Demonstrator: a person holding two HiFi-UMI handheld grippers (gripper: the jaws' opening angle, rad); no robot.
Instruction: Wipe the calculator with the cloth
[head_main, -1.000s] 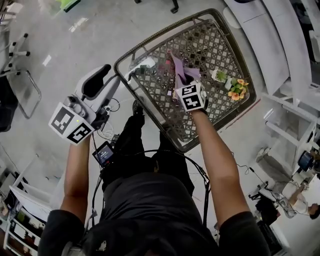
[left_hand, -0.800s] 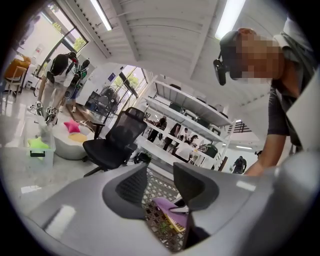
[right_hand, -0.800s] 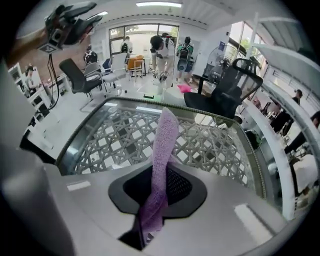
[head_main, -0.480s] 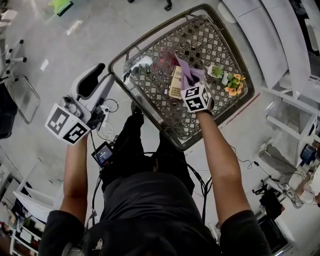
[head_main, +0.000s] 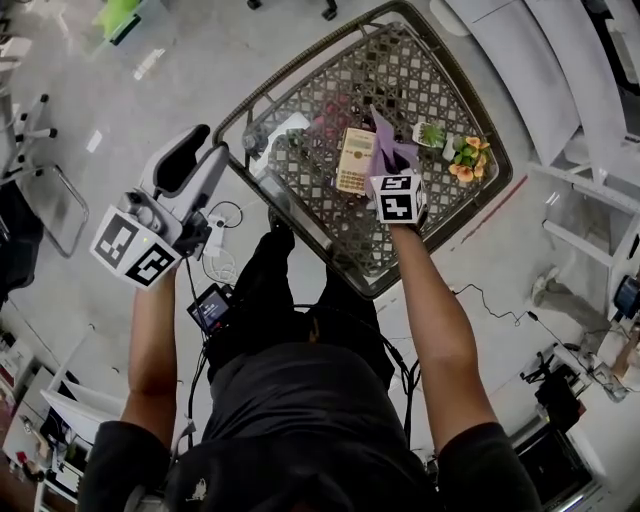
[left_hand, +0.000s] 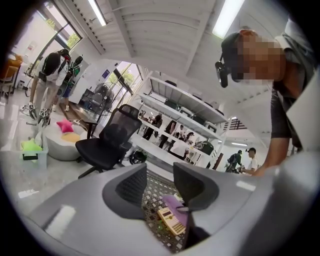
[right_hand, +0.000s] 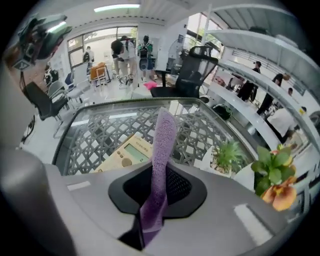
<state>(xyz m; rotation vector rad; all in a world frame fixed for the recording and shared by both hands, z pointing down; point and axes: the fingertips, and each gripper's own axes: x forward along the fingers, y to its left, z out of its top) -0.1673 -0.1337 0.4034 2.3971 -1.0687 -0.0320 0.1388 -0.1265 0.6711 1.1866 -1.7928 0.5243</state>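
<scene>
Right tongs (right_hand: 157, 186): shut on the purple cloth (right_hand: 162, 145). We see the pads pinching its lower end, and the rest sticks out past the tips as a narrow strip. In the head view these tongs (head_main: 390, 172) sit at centre right of the frame, over the surface (head_main: 400, 75), with the cloth (head_main: 385, 145) bunched just ahead of them.

Left tongs (left_hand: 161, 182): jaws wide apart, with nothing gripped. Through the gap we see only the far cloth (left_hand: 174, 202) and calculator (left_hand: 171, 220). In the head view they (head_main: 205, 150) are at centre left, off the surface edge and above the floor, well apart from the calculator.

The calculator (head_main: 356, 160) lies flat on the lattice surface at upper centre of the head view, face up, just left of the cloth. In the right gripper view the calculator (right_hand: 125, 154) is left of the strip. We can't tell whether the cloth touches it.

Right of the cloth there is a small green potted plant (head_main: 430, 133), then a plant with orange flowers (head_main: 468, 160). Both are on the surface and both show at lower right of the right gripper view (right_hand: 227, 155) (right_hand: 275, 175).

A black office chair (left_hand: 105, 142) stands beyond the surface, at centre left of the left gripper view.
</scene>
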